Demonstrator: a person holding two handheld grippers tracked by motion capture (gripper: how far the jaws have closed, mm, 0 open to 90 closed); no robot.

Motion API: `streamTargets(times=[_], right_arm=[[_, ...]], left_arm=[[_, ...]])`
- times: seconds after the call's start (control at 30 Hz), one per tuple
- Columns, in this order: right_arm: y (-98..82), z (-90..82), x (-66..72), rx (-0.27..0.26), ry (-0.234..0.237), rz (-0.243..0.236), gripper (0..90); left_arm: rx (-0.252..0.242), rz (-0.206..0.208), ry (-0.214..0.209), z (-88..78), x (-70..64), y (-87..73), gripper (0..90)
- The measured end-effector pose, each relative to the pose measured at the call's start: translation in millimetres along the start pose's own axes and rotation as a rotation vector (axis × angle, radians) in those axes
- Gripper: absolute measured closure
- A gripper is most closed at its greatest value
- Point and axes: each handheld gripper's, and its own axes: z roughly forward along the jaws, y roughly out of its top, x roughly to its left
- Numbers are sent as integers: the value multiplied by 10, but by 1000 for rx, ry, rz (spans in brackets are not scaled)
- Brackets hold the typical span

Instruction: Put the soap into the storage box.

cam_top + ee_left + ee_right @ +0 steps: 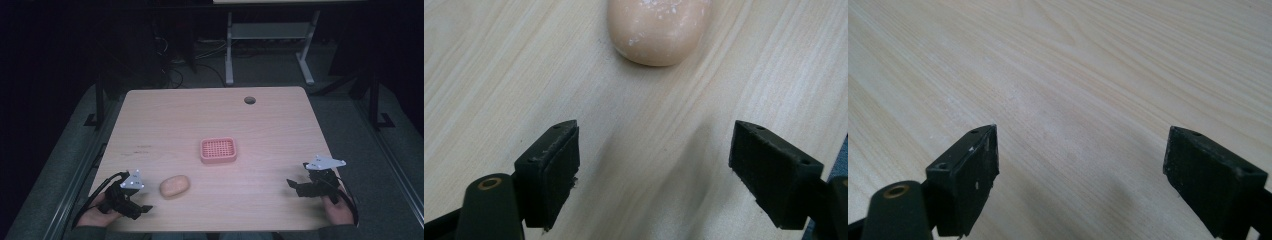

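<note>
A pink tray (218, 150) with a grid floor is seen near the middle of the wooden counter (165, 120); nothing is seen inside it. A peach-coloured bar of soap (174, 186) lies flat on the counter toward the near edge, well apart from the tray and to its near left. Its long axis is set roughly left to right, tilted slightly so that the right end points a little toward the far side. White flecks are seen on its surface in the left gripper view.

The left tool (144, 208) is held just beside the soap, at the near left corner, with its jaws spread wide and nothing between them. The right tool (294, 186) is held near the right edge, likewise spread wide over bare wood. A round hole (249, 100) is seen near the far edge.
</note>
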Motion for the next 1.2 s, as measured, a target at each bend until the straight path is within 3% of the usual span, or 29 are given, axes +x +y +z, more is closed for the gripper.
streamTargets(times=[0.5,1.2], right_arm=[[4,-6,15,-1,4,-3,142],[6,-15,25,-6,4,-4,141]], left_arm=[[3,19,-19,58,-30,98,201],[-11,67,-41,138,-13,364,206]])
